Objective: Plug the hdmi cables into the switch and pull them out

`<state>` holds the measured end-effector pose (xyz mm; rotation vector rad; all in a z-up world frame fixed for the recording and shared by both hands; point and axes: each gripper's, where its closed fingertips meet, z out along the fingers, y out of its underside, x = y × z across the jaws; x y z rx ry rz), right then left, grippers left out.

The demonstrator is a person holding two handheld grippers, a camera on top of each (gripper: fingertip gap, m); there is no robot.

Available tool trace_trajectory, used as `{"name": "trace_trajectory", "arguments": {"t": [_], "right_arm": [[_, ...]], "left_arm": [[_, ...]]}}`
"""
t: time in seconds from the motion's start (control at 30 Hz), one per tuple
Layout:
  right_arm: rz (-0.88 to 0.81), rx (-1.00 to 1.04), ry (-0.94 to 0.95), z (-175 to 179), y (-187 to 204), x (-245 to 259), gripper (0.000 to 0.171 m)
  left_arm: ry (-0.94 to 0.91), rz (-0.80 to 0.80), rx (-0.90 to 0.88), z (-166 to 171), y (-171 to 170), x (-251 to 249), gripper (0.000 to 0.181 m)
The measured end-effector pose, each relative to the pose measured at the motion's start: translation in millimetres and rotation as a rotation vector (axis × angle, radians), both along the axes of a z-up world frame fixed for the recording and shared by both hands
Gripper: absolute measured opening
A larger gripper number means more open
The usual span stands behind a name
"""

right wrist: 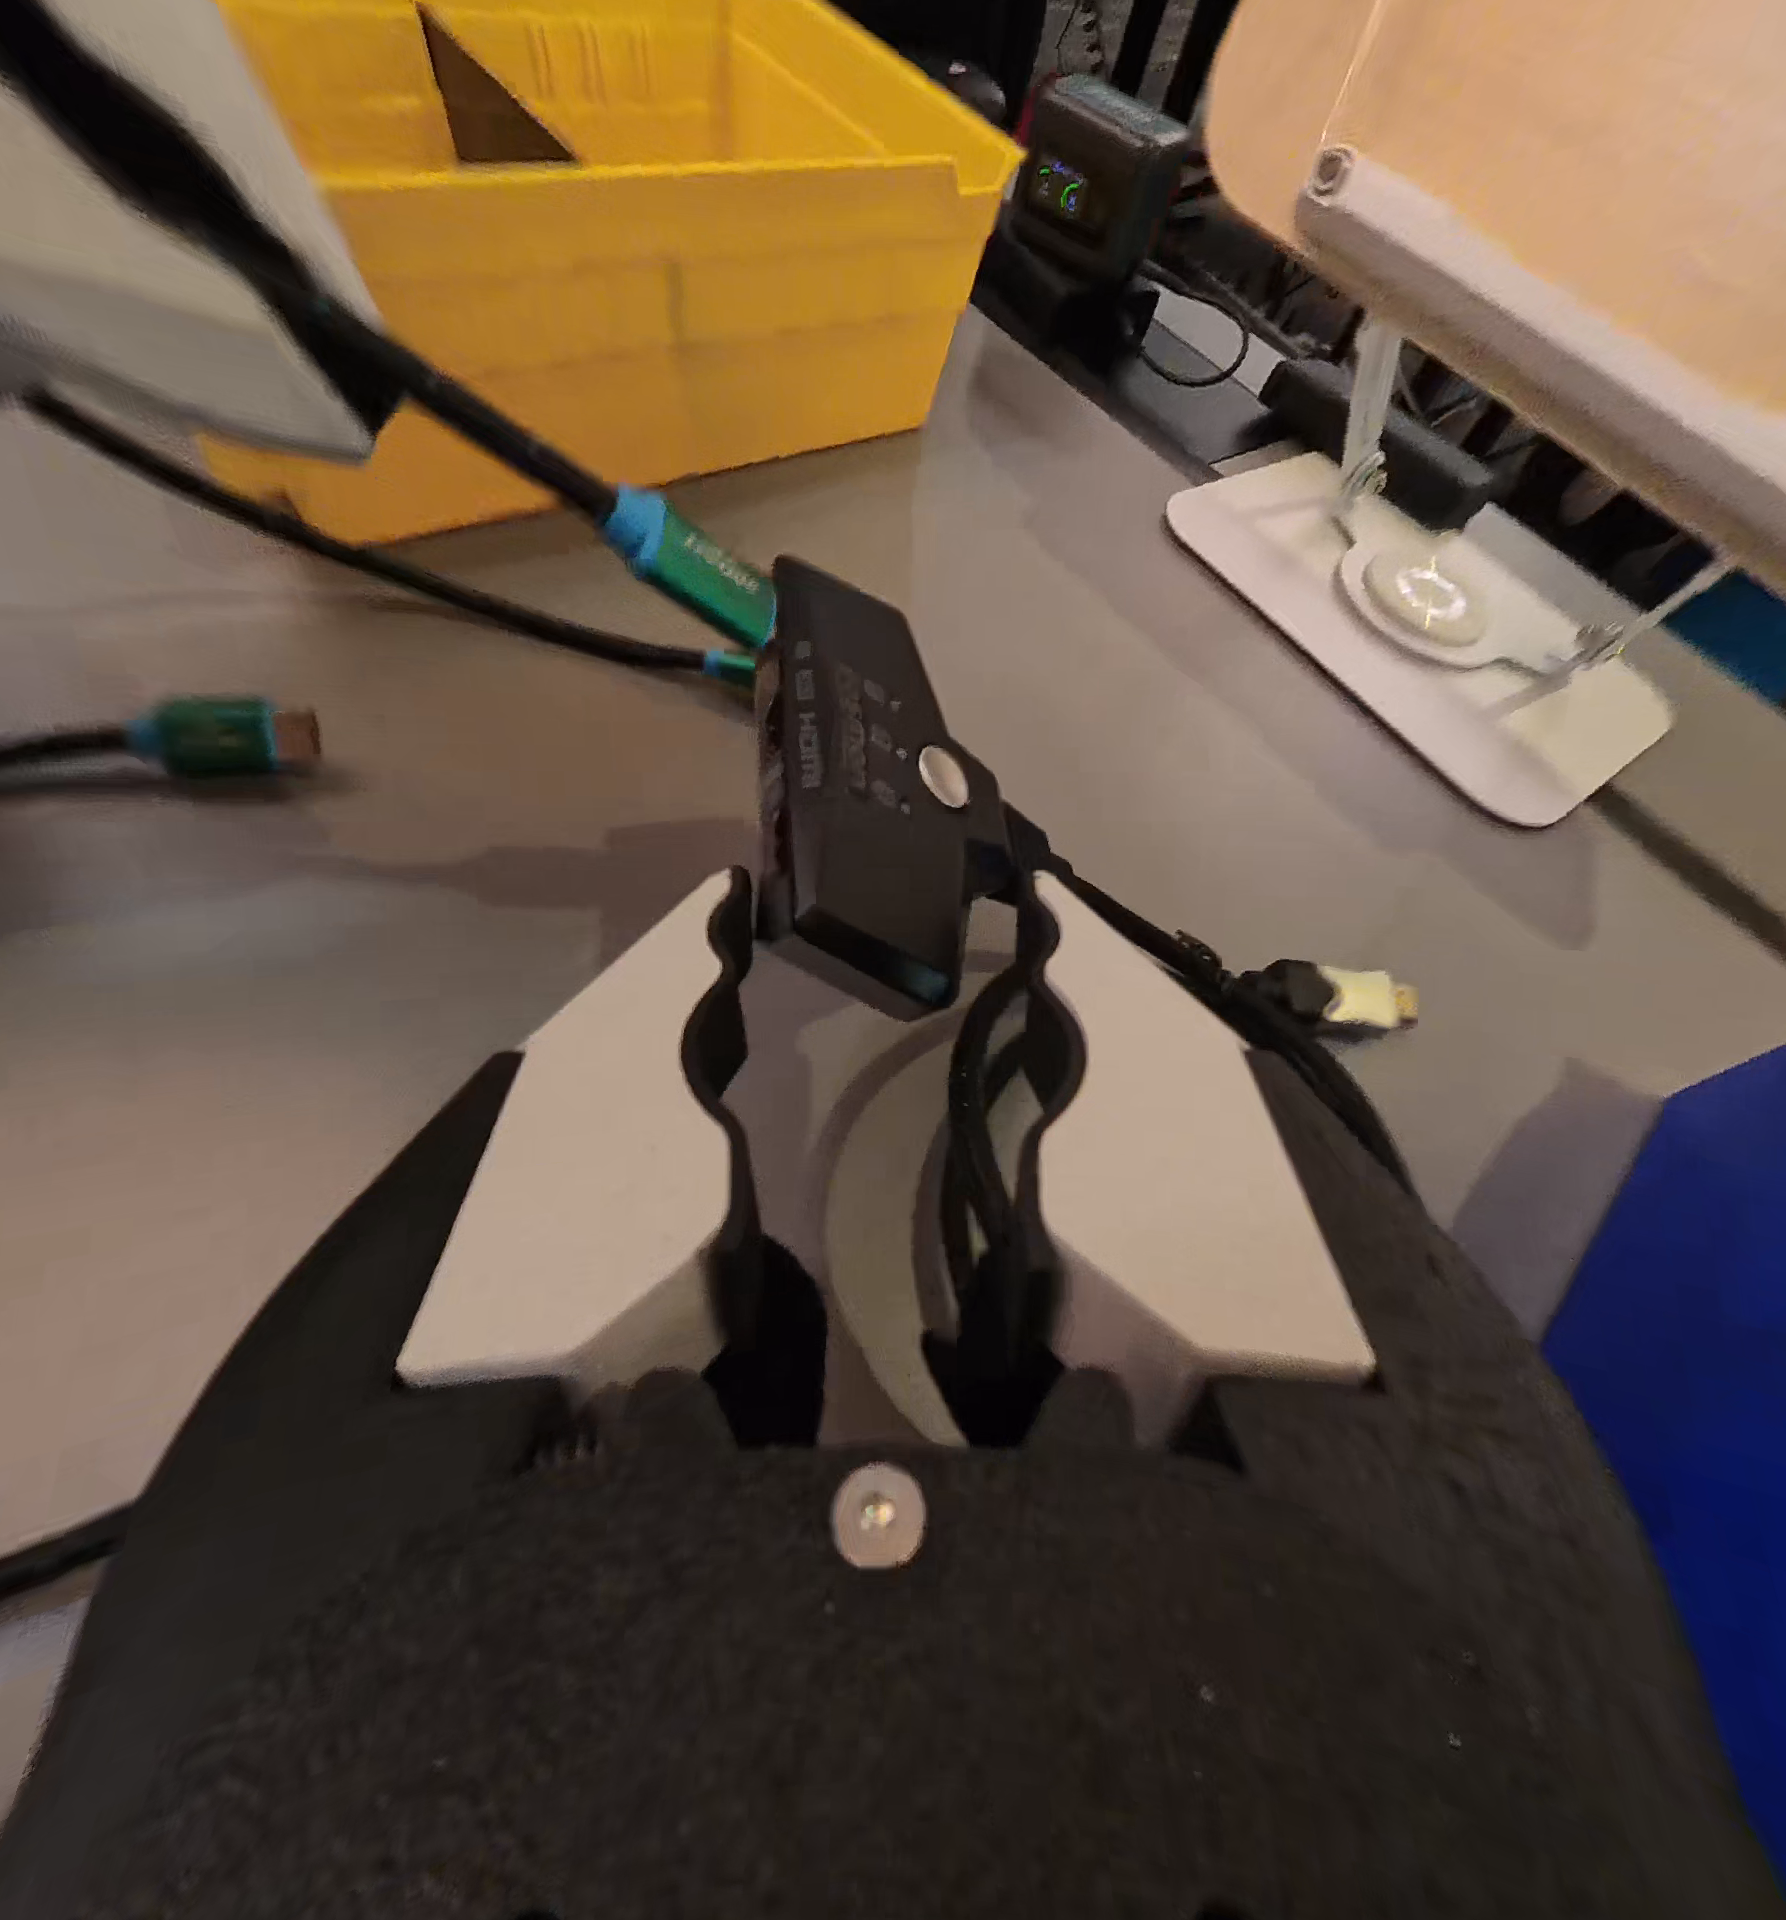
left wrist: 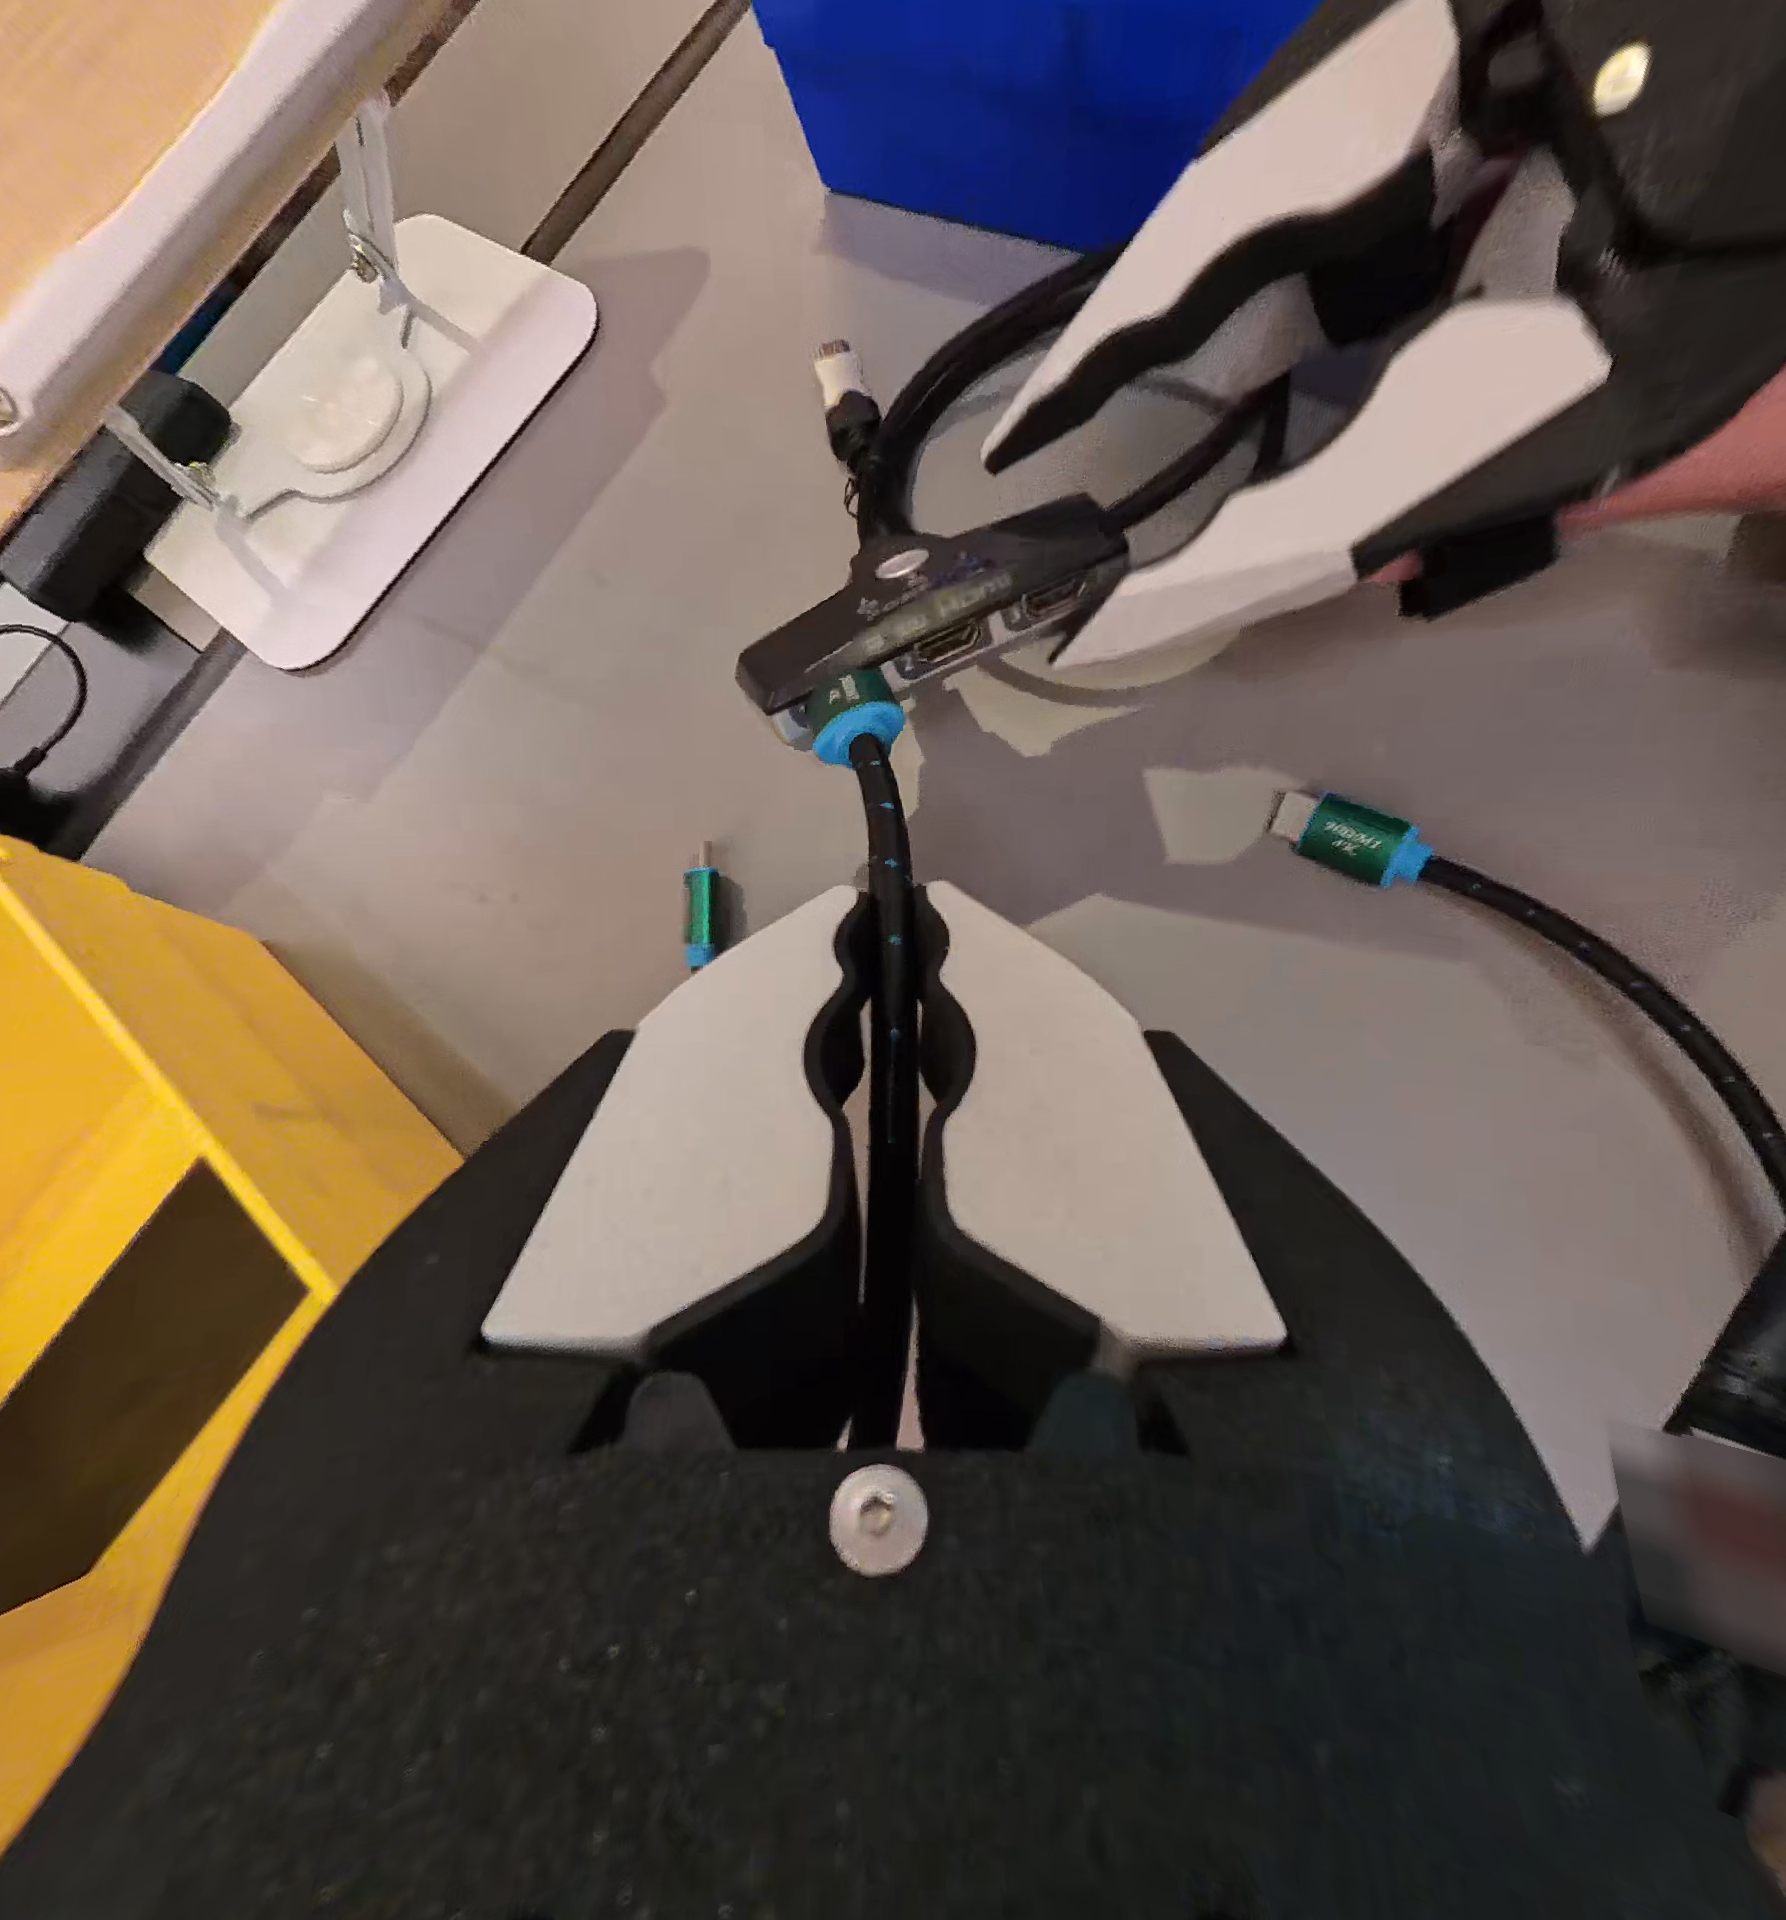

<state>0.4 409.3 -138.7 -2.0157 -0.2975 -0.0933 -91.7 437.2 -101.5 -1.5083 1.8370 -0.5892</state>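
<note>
My left claw [left wrist: 887, 914] clamps a cable [left wrist: 889, 831] plugged into the switch [left wrist: 930, 603]; my right claw [right wrist: 884, 904] grips the switch, whose open ports only the left view shows.

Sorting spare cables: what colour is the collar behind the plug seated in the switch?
Bright blue collar behind a green shell, clearest in the left wrist view.

The yellow bin [left wrist: 89, 1143] is cut off by the left edge, and the switch [right wrist: 868, 790] hides its own ports.
</note>
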Motion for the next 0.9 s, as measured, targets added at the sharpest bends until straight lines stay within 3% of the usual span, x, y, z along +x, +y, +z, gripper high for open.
{"name": "trace_trajectory", "arguments": {"t": [0.1, 0.23, 0.33, 0.47, 0.53, 0.63, 0.73, 0.9], "right_arm": [[-0.001, 0.03, -0.286, -3, 0, 3, 0.052], [0.011, 0.181, -0.634, 5, 0, -2, 0.034], [0.033, 0.209, -0.678, 8, 6, -8, 0.038], [0.083, 0.298, -0.709, 16, 5, -18, 0.02], [0.111, 0.329, -0.776, 19, 2, -21, 0.019], [0.188, 0.268, -0.665, 18, -2, -24, 0.018], [0.181, 0.316, -0.753, 18, 0, -18, 0.018], [0.149, 0.329, -0.7, 4, 14, -6, 0.018]], "left_arm": [[-0.011, -0.013, -0.022, 4, 0, -3, 0.005], [-0.044, -0.04, -0.094, 15, -5, -6, 0.005], [-0.058, -0.092, -0.114, 21, -12, -9, 0.005], [-0.072, -0.122, -0.107, 23, -11, -13, 0.005], [-0.081, -0.121, -0.107, 20, -6, -15, 0.005], [-0.097, -0.108, -0.124, 8, 6, -14, 0.006], [-0.126, -0.11, -0.19, 1, 6, -9, 0.006], [-0.143, -0.073, -0.111, -7, 10, -1, 0.006]]}}
